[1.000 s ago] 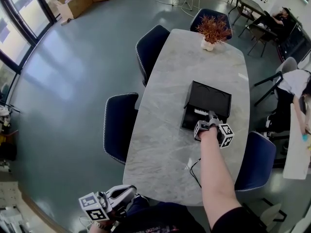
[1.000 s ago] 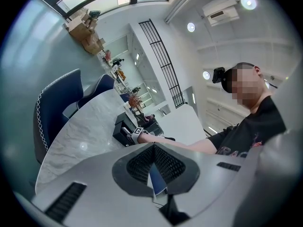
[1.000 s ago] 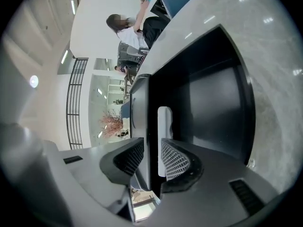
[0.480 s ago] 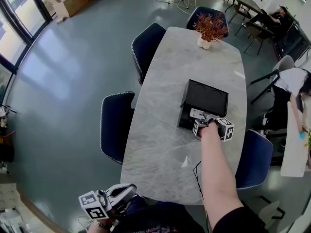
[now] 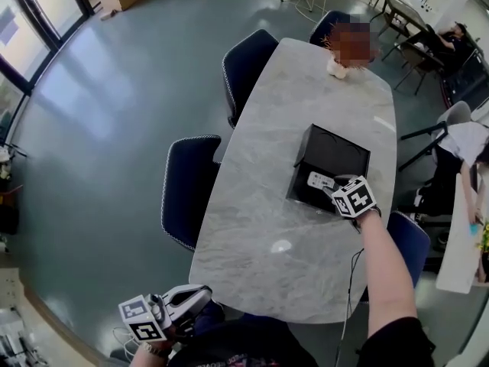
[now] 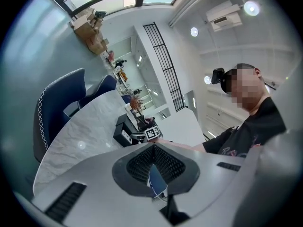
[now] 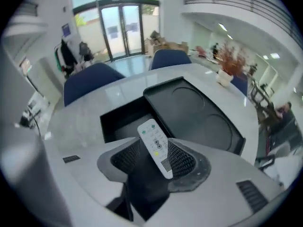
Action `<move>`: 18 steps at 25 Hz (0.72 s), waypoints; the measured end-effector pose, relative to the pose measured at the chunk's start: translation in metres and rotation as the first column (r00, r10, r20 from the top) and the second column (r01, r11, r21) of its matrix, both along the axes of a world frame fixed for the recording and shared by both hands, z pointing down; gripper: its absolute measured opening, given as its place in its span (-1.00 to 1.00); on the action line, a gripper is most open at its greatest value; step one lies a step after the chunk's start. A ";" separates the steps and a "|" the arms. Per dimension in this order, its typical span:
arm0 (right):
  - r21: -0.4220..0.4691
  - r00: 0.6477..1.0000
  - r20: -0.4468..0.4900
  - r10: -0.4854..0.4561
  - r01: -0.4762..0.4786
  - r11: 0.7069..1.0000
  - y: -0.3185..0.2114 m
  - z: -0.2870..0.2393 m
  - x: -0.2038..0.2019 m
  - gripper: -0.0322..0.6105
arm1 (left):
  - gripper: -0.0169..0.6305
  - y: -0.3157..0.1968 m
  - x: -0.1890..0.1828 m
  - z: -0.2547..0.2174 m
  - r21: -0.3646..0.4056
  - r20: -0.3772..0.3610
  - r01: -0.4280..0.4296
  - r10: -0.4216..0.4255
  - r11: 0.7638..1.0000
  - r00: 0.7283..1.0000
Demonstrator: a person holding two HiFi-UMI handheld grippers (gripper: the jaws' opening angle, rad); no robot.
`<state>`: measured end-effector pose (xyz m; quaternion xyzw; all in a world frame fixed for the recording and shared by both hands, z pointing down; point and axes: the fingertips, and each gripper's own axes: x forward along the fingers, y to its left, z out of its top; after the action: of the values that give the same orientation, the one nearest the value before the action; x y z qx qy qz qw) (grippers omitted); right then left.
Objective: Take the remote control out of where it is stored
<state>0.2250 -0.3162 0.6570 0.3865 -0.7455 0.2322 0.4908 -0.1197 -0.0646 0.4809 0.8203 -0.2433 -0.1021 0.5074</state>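
Right gripper (image 5: 336,191) has the remote control (image 7: 152,135) between its jaws, front half sticking out past the tips. The jaws have just been opening, and the remote control sits askew: it touches one pad near the tip and the other further back, with a dark gap along one side. I read that as a loose, crooked hold. The remote control is up and clear of the black box (image 5: 336,151), hanging over its open compartment (image 7: 120,119) on the table (image 5: 267,205). Left gripper (image 6: 152,148) is closed on nothing, down by my lap and well apart from the box.

Risk: the hold looks marginal. If the jaws ease any wider, or I swing away fast, the remote control could pivot on those two contact spots and slip out, back into the compartment or onto the table. Its overhanging end adds leverage.

Versus a second ago: the right gripper was then down at the box front and no remote control showed. Now it is out, white face visible. The left gripper is in the same low spot.
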 end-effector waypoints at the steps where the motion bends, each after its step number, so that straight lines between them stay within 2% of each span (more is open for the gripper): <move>1: -0.003 0.998 -0.019 -0.053 0.053 0.999 0.000 0.003 -0.002 -0.38 | -0.92 0.000 0.002 0.000 -0.001 0.002 -0.003 0.003 1.000 1.000; 3: -0.024 0.992 -0.024 -0.125 0.125 0.992 0.002 0.009 -0.009 -0.38 | -0.92 0.001 0.005 -0.001 0.001 0.011 -0.011 0.011 1.000 1.000; 6: -0.055 0.960 -0.118 -0.255 0.250 0.967 0.006 0.021 -0.010 -0.37 | -0.92 0.001 0.007 -0.002 0.004 0.022 -0.010 0.009 1.000 1.000; 10: -0.073 0.928 -0.188 -0.321 0.312 0.947 0.007 0.031 -0.004 -0.37 | -0.92 0.004 0.005 0.000 -0.010 0.029 0.007 -0.006 1.000 1.000; 13: -0.080 0.888 -0.258 -0.381 0.374 0.924 0.010 0.039 -0.003 -0.37 | -0.92 0.005 0.007 0.002 -0.017 0.030 0.008 -0.007 1.000 1.000; 15: -0.082 0.888 -0.269 -0.373 0.364 0.928 0.012 0.046 -0.002 -0.37 | -0.92 0.005 0.009 0.001 -0.016 0.032 0.004 -0.004 1.000 0.999; 18: -0.072 0.919 -0.229 -0.320 0.312 0.947 0.012 0.046 -0.006 -0.37 | -0.92 0.006 0.009 0.001 -0.017 0.035 0.002 -0.001 1.000 0.999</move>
<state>0.2188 -0.3045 0.7029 0.2776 -0.7300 0.1145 0.6140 -0.1102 -0.0589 0.4820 0.8174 -0.2535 -0.0860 0.5100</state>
